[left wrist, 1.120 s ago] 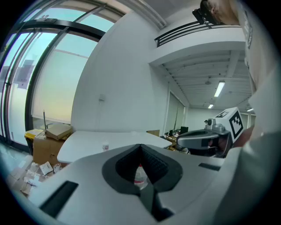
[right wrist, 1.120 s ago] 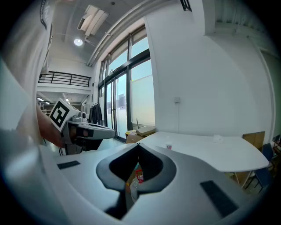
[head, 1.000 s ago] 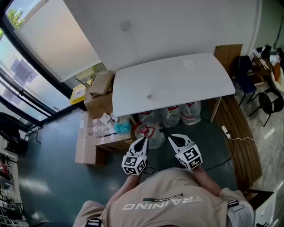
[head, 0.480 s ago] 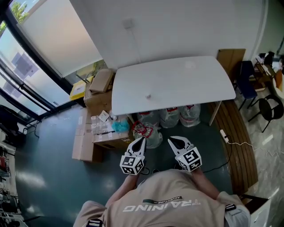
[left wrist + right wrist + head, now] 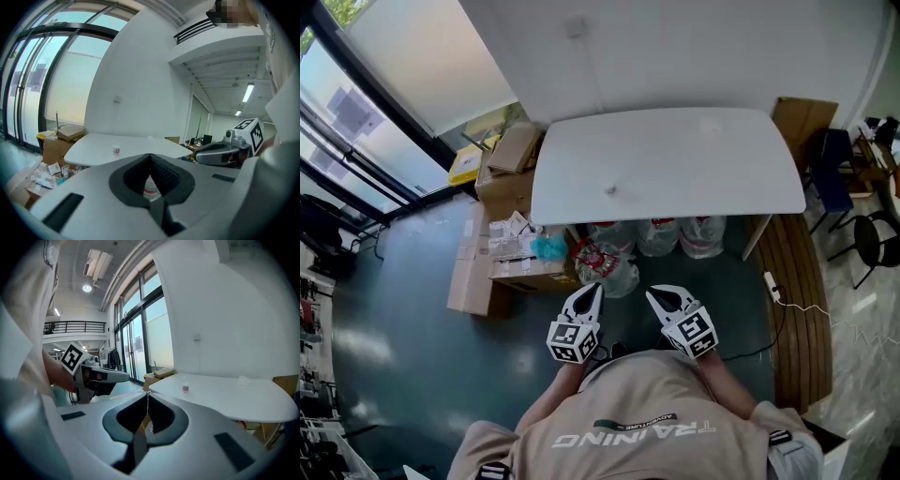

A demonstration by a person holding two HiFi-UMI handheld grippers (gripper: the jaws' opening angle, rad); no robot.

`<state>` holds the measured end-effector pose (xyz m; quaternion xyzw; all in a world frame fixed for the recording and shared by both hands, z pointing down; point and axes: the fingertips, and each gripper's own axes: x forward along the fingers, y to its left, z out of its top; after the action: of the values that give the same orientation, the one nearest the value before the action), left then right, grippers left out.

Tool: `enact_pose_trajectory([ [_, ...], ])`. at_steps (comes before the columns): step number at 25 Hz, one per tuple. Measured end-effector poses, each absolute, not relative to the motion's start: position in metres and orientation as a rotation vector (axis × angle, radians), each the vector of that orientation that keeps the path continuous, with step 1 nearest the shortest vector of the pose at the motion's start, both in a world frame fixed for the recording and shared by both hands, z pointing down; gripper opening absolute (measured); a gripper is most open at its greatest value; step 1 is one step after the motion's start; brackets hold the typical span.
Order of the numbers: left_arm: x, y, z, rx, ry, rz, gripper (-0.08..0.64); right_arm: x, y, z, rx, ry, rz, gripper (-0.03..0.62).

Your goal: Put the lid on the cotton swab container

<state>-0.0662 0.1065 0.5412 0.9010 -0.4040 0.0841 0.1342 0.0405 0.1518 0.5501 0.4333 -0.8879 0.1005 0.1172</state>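
Note:
A small clear cotton swab container [image 5: 610,190] with a red label stands on the white table [image 5: 675,178], left of its middle. A pale lid-like piece [image 5: 711,127] lies near the table's far right. Both grippers hang well short of the table, close to my chest. My left gripper [image 5: 596,287] is shut with nothing in it, and so is my right gripper [image 5: 652,293]. The left gripper view looks over its closed jaws [image 5: 150,154] to the container [image 5: 116,150]. In the right gripper view [image 5: 147,393] the container [image 5: 186,388] and the lid [image 5: 243,379] are far off.
Cardboard boxes [image 5: 511,202] and loose packets are stacked on the floor left of the table. Filled plastic bags [image 5: 656,239] sit under it. Dark chairs [image 5: 862,230] and a wooden strip of floor with a cable lie to the right. Windows run along the left.
The view has shifted a little and the table sits slightly lower and larger in it. Both grippers stay shut, side by side, drifted slightly left.

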Motion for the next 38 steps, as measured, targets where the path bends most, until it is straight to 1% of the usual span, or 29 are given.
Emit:
enact_pose_trajectory([
  [8, -0.049, 0.095, 0.541, 2.575, -1.268, 0.253, 0.012, 0.063, 0.139, 0.575, 1.192, -2.622, 0.348, 0.018],
  [18, -0.043, 0.059, 0.556, 2.543, -1.237, 0.255, 0.012, 0.065, 0.099, 0.579, 1.167, -2.629, 0.352, 0.018],
  [24, -0.049, 0.005, 0.555, 2.556, -1.187, 0.222, 0.012, 0.058, 0.059, 0.571, 1.198, -2.607, 0.345, 0.018],
  [31, -0.061, -0.082, 0.536, 2.630, -1.123, 0.172, 0.012, 0.041, -0.024, 0.547, 1.277, -2.589, 0.297, 0.018],
  [38, -0.076, -0.140, 0.535, 2.656, -1.037, 0.152, 0.012, 0.026, -0.090, 0.534, 1.387, -2.534, 0.256, 0.018],
])
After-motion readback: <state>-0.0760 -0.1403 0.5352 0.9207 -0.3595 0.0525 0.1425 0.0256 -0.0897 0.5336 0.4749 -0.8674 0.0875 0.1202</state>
